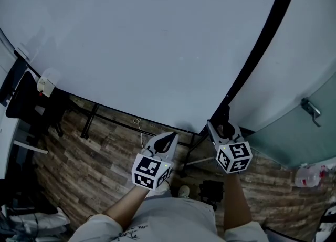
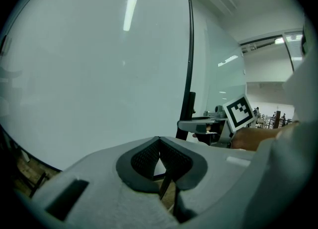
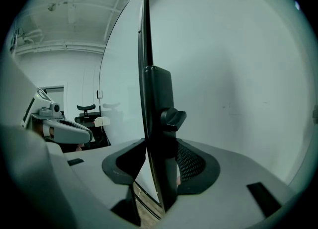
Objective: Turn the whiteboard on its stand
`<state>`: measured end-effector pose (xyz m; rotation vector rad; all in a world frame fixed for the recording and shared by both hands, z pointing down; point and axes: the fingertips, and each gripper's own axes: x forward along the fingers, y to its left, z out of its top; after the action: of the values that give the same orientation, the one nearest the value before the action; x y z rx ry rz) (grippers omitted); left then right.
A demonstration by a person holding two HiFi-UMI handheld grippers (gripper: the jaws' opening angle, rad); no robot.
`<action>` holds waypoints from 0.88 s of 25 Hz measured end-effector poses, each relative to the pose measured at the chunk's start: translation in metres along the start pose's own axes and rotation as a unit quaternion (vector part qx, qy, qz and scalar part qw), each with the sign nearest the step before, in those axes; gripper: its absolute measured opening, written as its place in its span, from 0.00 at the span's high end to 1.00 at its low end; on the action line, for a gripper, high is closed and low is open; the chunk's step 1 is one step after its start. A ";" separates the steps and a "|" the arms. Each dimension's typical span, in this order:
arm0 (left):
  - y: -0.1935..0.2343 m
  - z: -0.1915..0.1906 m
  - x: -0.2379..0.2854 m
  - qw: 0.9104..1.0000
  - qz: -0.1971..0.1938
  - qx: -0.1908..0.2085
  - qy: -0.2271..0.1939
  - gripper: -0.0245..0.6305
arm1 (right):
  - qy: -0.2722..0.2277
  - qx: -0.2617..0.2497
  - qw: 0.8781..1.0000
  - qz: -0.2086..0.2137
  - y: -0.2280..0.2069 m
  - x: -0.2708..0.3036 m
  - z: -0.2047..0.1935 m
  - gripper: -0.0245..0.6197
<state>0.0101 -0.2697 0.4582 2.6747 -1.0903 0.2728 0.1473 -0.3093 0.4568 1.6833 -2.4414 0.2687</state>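
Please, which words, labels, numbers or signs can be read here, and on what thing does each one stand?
No text can be read anywhere.
The whiteboard: blank, no writing.
The cubes on left gripper and right gripper: square codes only, no letters.
Dark print on the shirt: too small to read.
The bottle label: blurred, unreadable.

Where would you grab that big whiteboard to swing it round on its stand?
By its black side frame, low down, coming edge-on so one finger lands on each face. The whiteboard is a wide flat sheet with no handle, and probably only that thin edge fits between fingers. The right gripper straddles it this way, near a knob.
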 end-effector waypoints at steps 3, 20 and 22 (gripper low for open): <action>-0.009 0.001 -0.004 1.000 -0.003 0.003 -0.002 0.95 | -0.001 0.000 1.000 -0.003 0.000 -0.010 -0.002 0.68; -0.034 -0.008 -0.026 1.000 0.001 0.002 -0.004 0.95 | 0.002 0.022 1.000 -0.020 0.023 -0.051 -0.016 0.73; -0.033 -0.008 -0.027 1.000 0.000 0.001 -0.003 0.95 | 0.002 0.021 1.000 -0.023 0.028 -0.053 -0.016 0.74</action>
<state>0.0136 -0.2273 0.4538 2.6785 -1.0937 0.2657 0.1405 -0.2477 0.4587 1.7516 -2.4080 0.3195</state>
